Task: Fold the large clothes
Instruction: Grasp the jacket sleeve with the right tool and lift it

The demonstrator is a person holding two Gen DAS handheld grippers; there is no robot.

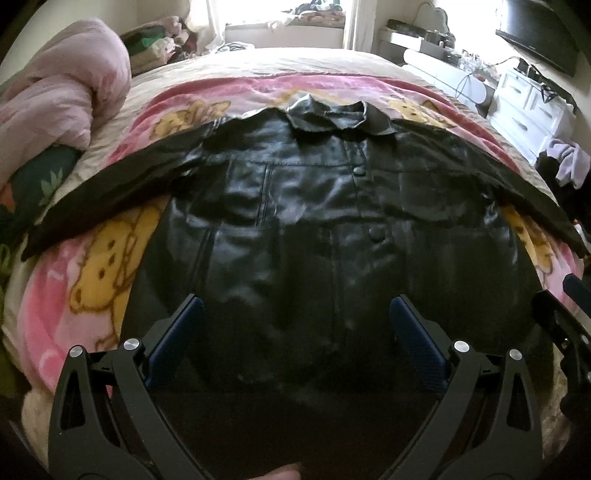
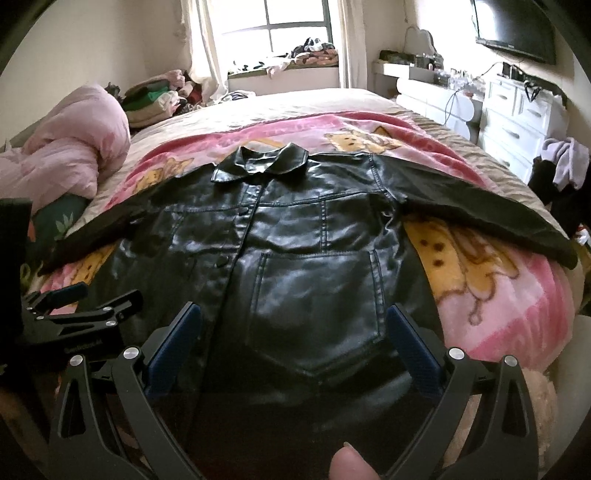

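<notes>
A black leather jacket (image 1: 295, 221) (image 2: 295, 258) lies front up and spread flat on the pink cartoon blanket (image 1: 92, 280) (image 2: 498, 295), collar (image 2: 258, 164) toward the window, both sleeves stretched out sideways. My left gripper (image 1: 295, 314) hovers open above the jacket's lower middle, nothing between its blue pads (image 1: 417, 339). Open too, my right gripper (image 2: 293, 321) hangs over the jacket's patch pocket (image 2: 314, 306). The left gripper (image 2: 74, 306) shows at the left edge of the right wrist view; the right gripper (image 1: 569, 317) shows at the right edge of the left wrist view. A fingertip (image 2: 351, 465) pokes in at the bottom.
A bunched pink duvet (image 1: 62, 92) and a pile of clothes (image 2: 155, 96) sit at the bed's far left. White drawers (image 2: 517, 118), a wall TV (image 2: 513, 29) and clothes on a dark stand (image 2: 561, 166) line the right side. A window (image 2: 273, 29) is beyond the bed.
</notes>
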